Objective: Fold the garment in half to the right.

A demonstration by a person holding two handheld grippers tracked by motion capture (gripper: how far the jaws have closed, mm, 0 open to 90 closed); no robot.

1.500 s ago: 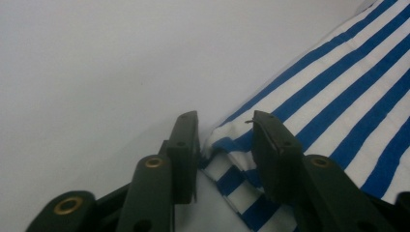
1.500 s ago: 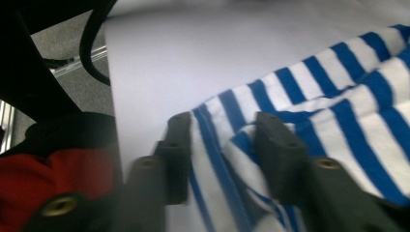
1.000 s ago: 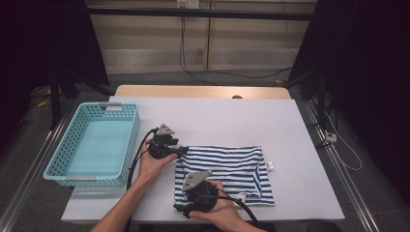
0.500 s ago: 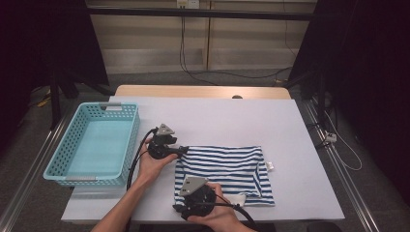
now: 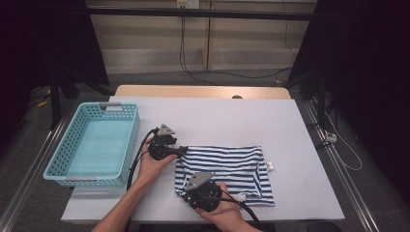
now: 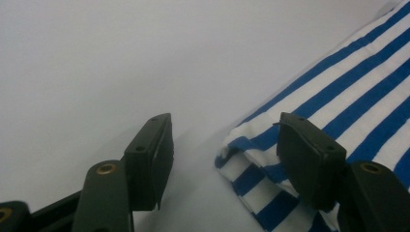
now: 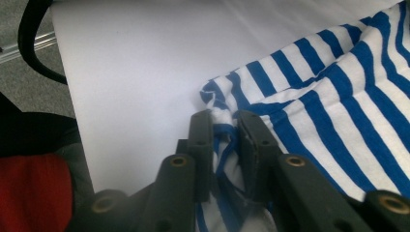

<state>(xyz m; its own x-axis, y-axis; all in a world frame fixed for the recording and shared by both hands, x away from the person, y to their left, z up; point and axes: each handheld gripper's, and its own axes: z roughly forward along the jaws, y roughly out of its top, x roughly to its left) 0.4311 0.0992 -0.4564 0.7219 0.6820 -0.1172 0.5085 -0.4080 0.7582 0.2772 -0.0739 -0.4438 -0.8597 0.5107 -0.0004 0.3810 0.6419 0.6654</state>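
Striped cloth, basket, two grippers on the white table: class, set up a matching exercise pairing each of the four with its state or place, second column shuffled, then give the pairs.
1. striped cloth
2. basket
3. left gripper
4. right gripper

a. jaws pinching a cloth corner
b. lying folded on the table
c. jaws apart at a cloth corner
d. standing empty, left of the cloth

Pairs: 1-b, 2-d, 3-c, 4-a

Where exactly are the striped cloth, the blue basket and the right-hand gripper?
striped cloth (image 5: 232,164): high view, middle of the fabric.
blue basket (image 5: 126,140): high view, right wall.
right gripper (image 7: 225,126): right gripper view, between its fingertips, pinching the cloth's corner.
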